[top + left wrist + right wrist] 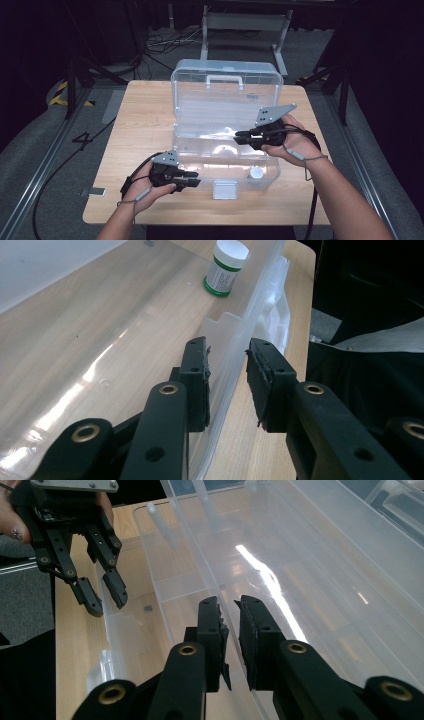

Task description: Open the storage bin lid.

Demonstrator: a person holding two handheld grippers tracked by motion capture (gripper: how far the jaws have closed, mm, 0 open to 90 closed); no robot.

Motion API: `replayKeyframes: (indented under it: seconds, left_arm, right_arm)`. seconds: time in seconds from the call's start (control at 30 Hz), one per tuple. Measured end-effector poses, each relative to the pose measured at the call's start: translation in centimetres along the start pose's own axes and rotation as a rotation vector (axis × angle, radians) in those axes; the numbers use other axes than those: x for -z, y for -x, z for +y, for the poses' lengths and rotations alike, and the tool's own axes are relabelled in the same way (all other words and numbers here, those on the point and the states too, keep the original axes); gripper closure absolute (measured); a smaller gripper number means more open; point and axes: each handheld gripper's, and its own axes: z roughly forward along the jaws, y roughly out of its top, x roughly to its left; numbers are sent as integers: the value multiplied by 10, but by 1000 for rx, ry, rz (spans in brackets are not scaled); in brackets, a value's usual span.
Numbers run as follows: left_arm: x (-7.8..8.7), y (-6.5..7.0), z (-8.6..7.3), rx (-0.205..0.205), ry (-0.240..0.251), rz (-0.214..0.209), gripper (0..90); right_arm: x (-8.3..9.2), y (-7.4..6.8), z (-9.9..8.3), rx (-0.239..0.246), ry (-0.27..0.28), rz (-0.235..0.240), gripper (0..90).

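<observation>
High view: clear plastic box point(225, 107), lid upright, wide open.

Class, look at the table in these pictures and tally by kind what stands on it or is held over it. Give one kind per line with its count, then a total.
Clear plastic storage box, lid raised: 1
White-capped green-labelled bottle inside the box: 1
Hand-held grippers, left gripper and right gripper: 2
Total: 4

My two black tools point(192, 181) point(239, 137) carry grey plates, the box point(225, 107) is clear plastic with a white handle, the small bottle point(225, 267) is white-capped with a green-banded label, and the surface point(140, 125) is pale woodgrain.
</observation>
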Motion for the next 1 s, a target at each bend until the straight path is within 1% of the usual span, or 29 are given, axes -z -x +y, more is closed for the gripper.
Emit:
replayKeyframes:
  seconds: [0.37,0.57,0.67,0.8,1.0]
  left_arm:
    - [0,0,0,1,3,0,706]
    - [0,0,0,2,3,-1,706]
    - [0,0,0,2,3,-1,706]
    - [0,0,0,1,4,-1,706]
    - [0,0,0,1,4,-1,706]
  right_arm:
    - [0,-4,-2,-7,-6,16,806]
    - [0,-7,-4,0,-10,18,806]
    - [0,-9,-3,10,-20,18,806]
    - [0,-10,-3,35,-27,4,805]
    - [0,-11,-3,32,-29,1,805]
